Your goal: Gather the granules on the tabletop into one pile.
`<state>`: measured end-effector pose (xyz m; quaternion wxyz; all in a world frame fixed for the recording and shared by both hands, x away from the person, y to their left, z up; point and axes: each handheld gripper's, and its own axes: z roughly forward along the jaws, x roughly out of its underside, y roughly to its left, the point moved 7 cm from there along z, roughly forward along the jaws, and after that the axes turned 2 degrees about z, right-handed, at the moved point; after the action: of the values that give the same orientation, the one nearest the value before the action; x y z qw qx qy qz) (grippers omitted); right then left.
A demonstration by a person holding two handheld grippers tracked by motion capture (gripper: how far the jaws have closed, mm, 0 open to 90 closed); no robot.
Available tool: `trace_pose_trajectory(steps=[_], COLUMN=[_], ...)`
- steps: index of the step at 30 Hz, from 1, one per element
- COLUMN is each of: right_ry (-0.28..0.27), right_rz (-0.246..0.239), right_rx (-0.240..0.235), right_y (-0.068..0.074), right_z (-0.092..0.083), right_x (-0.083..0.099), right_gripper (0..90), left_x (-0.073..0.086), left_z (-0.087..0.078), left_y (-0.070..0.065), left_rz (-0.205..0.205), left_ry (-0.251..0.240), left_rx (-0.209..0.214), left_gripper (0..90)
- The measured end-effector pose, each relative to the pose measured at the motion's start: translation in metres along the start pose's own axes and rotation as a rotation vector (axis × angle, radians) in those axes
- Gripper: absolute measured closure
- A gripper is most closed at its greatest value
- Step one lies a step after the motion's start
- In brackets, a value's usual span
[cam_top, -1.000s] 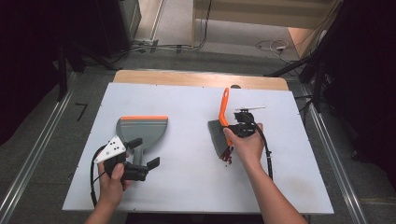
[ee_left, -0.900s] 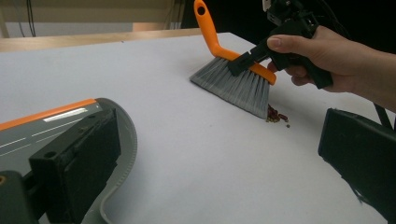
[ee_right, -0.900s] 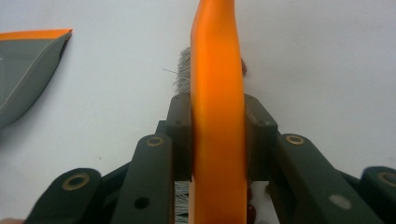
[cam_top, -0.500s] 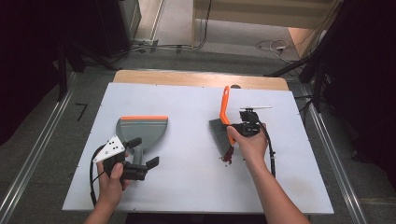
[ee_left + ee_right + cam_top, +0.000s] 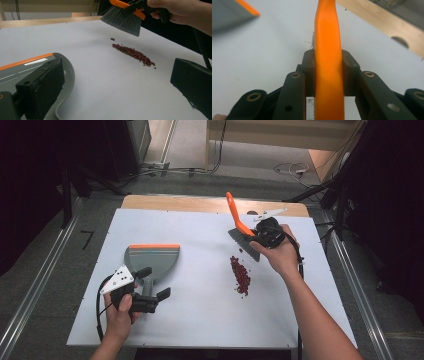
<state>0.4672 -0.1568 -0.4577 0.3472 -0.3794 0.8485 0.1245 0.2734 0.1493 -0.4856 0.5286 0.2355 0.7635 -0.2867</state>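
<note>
You're working in a lab-style recording bay: white tabletop (image 5: 200, 320) framed by aluminium rails (image 5: 30, 305), loose cables (image 5: 180, 170), dark curtains (image 5: 30, 180).

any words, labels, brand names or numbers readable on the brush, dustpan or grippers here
None: no readable text anywhere.
Brush: plain orange handle and grey bristles, no label.
Dustpan: grey with an orange edge; the pale streaks on it look like glare, not lettering.
Left gripper and right gripper: black jaws, no markings legible.

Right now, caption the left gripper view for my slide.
Brush raised above a line of red beans; dustpan beside the left tool's open jaws.
</note>
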Motion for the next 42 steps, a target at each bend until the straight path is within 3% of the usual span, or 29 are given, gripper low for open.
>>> trace_pose_trajectory(steps=[2,4,10,14,17,20,27,35,42], right_ry=[0.004,0.006,-0.006,-0.021,-0.002,-0.009,-0.012,-0.01,0.0], right_rz=[-0.127,-0.197,-0.369,-0.479,-0.542,-0.574,-0.6,-0.628,-0.625], right_rx=[0.035,0.041,0.032,-0.003,-0.024,-0.056,-0.115,-0.139,-0.154], right_y=[-0.005,-0.011,-0.013,0.002,0.01,0.017,0.035,0.05,0.061], right_z=[0.009,0.02,0.049,0.055,0.054,0.05,0.037,0.027,0.018], right_x=[0.0,0.001,0.008,0.01,0.014,0.022,0.039,0.054,0.062], right_gripper=[68.5,68.5,68.5,68.7,68.9,68.7,68.3,67.9,67.8], left_x=[0.001,0.001,0.002,0.002,0.002,0.002,0.002,0.001,0.001], left_z=[0.001,0.001,0.001,0.001,0.001,0.001,0.002,0.002,0.003], left_y=[0.0,0.0,0.002,0.002,0.002,0.001,-0.001,-0.001,-0.002], left_rz=[0.0,0.001,-0.003,-0.003,-0.003,-0.002,-0.003,-0.003,-0.003], left_ry=[0.001,0.001,0.004,0.003,0.006,0.005,0.008,0.007,0.005], left_rx=[0.001,0.002,-0.003,-0.002,-0.002,-0.003,-0.003,-0.007,-0.005], left_gripper=[0.0,0.0,0.0,0.0,0.0,0.0,0.0,0.0,0.0])
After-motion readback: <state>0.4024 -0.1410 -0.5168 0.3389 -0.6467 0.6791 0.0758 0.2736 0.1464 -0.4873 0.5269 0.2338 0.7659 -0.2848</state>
